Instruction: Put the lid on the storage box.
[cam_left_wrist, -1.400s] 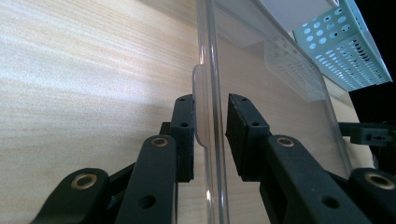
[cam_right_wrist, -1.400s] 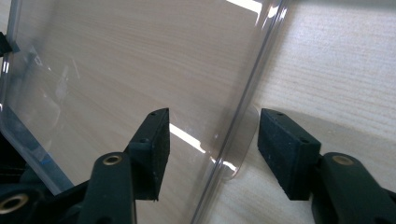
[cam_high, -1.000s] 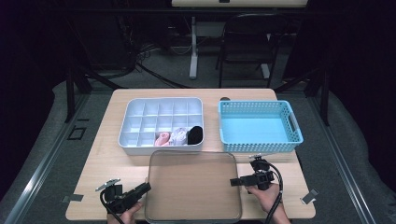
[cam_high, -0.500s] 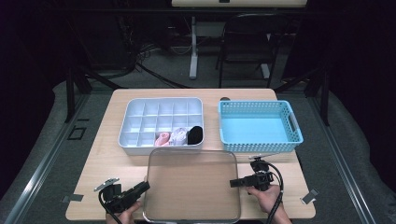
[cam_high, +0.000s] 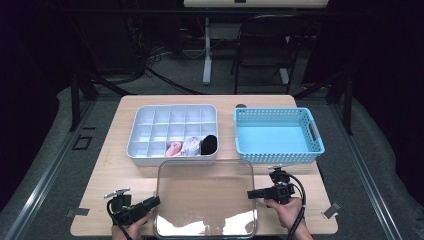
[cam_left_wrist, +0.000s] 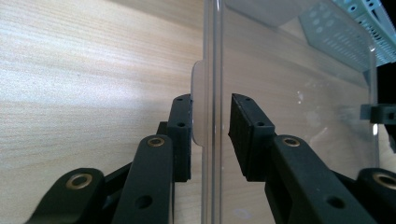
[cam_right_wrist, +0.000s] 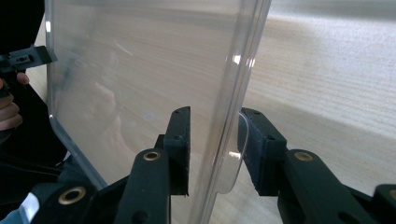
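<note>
Lid (cam_high: 206, 197), clear plastic, lies low centre of the high view on the bench (cam_high: 110, 165), just below the tray (cam_high: 172, 131). Left tongs (cam_left_wrist: 210, 135) straddle its left-edge tab, narrow, right pad w/ a gap, so no grip yet. Right tongs (cam_right_wrist: 212, 151) have just been closing; the right-edge rim sits between them, gaps both sides. To do it well: close both on the tabs evenly, lift level, no twist. No brand or writing legible.

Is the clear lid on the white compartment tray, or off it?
Off. The clear lid lies on the table in front of the uncovered white compartment tray, between both grippers.
</note>
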